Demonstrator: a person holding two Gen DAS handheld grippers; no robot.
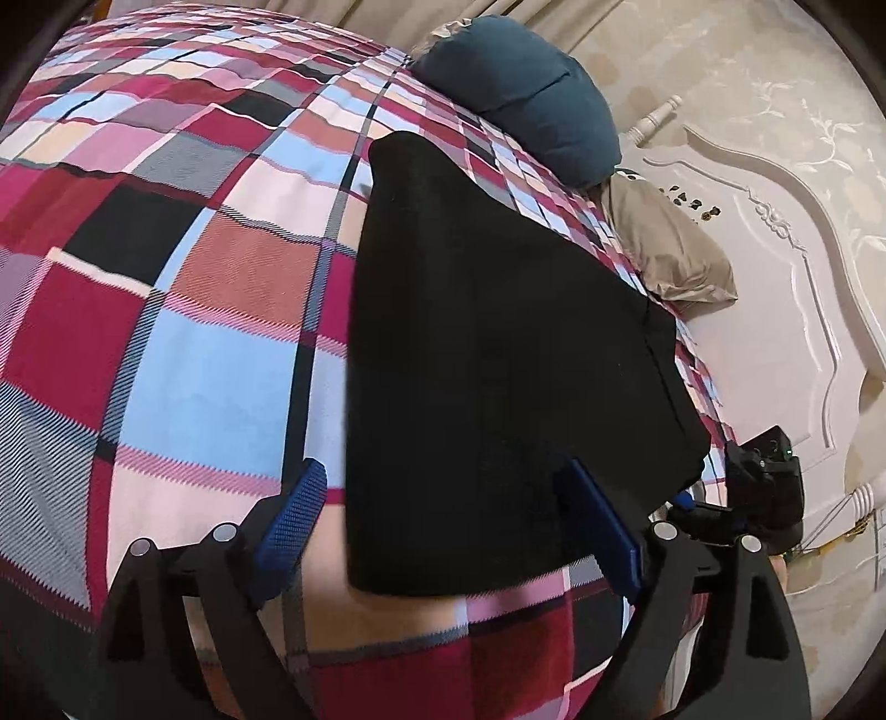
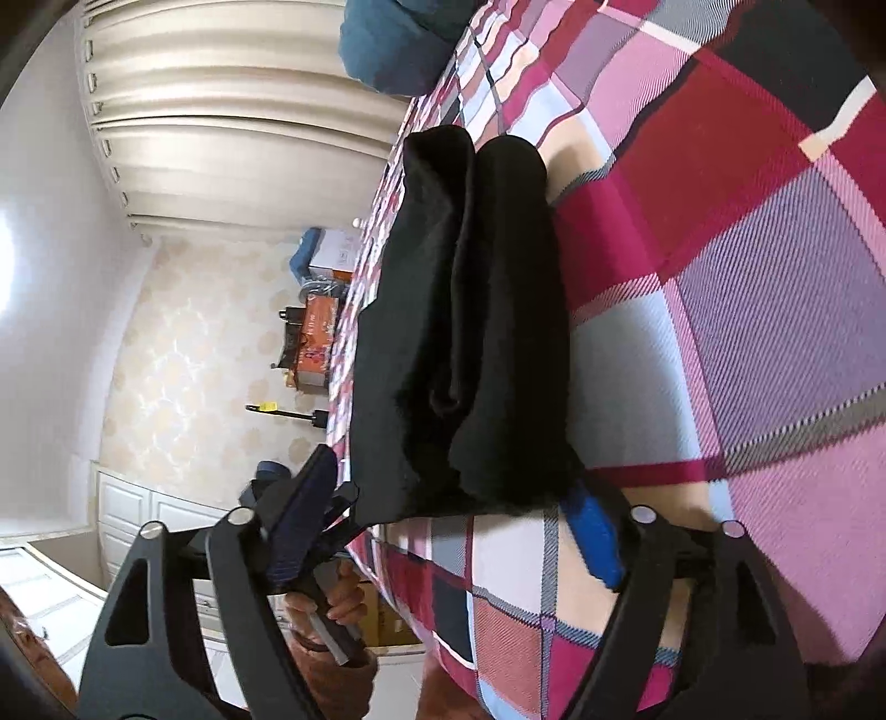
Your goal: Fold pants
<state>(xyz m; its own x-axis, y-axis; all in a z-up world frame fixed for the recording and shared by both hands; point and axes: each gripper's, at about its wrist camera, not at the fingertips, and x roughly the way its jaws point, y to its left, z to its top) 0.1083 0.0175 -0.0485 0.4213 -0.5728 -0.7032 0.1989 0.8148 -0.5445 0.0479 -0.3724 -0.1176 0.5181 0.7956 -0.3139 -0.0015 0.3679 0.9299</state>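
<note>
Pants (image 1: pixel 498 360) look folded into a stack near the bed's (image 1: pixel 194 332) edge; both my grippers (image 1: pixel 454 531) (image 2: pixel 459 531) gape wide, holding nothing, maybe one tidy-up left.

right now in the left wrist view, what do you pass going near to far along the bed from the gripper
left gripper → folded black pants on the plaid bedspread → tan pillow → dark teal pillow → beige curtain

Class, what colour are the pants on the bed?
Black pants, clearest in the left wrist view.
</note>
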